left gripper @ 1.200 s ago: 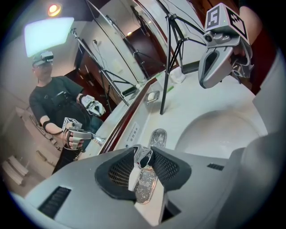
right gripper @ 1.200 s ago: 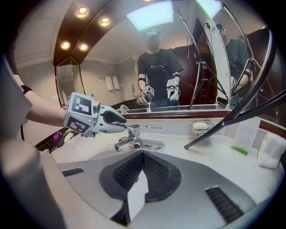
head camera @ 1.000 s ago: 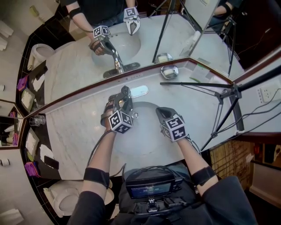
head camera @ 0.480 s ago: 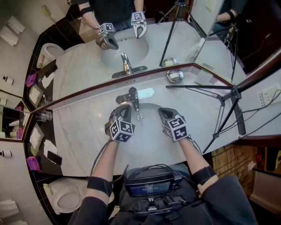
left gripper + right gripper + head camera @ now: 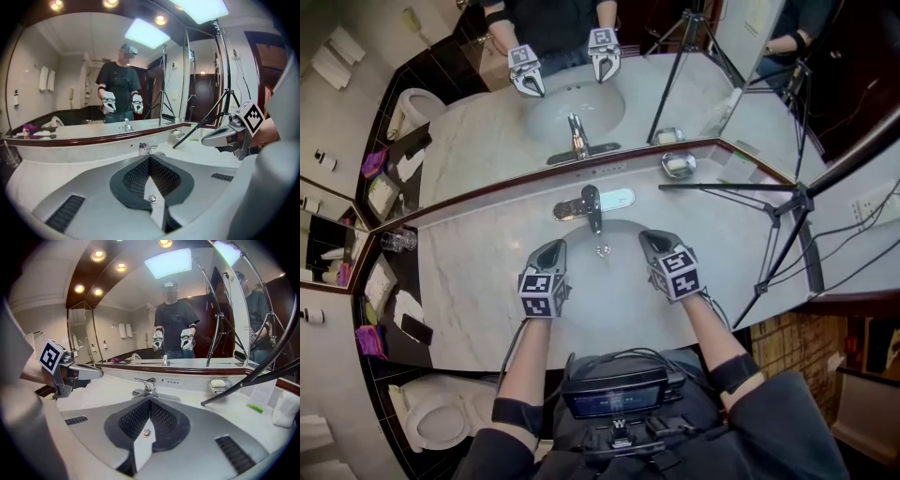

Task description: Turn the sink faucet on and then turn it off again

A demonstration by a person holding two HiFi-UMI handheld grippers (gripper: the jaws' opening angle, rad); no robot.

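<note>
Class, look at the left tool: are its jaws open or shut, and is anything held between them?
Shut and empty: the left tool shows pads pressed together, nothing between.

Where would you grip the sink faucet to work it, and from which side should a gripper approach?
Grip the slim lever handle on top of the faucet. It stands clear above the spout, so jaws could probably close across it. Come from the front, over the basin, since the mirror rises close behind the faucet and leaves little room there.
</note>
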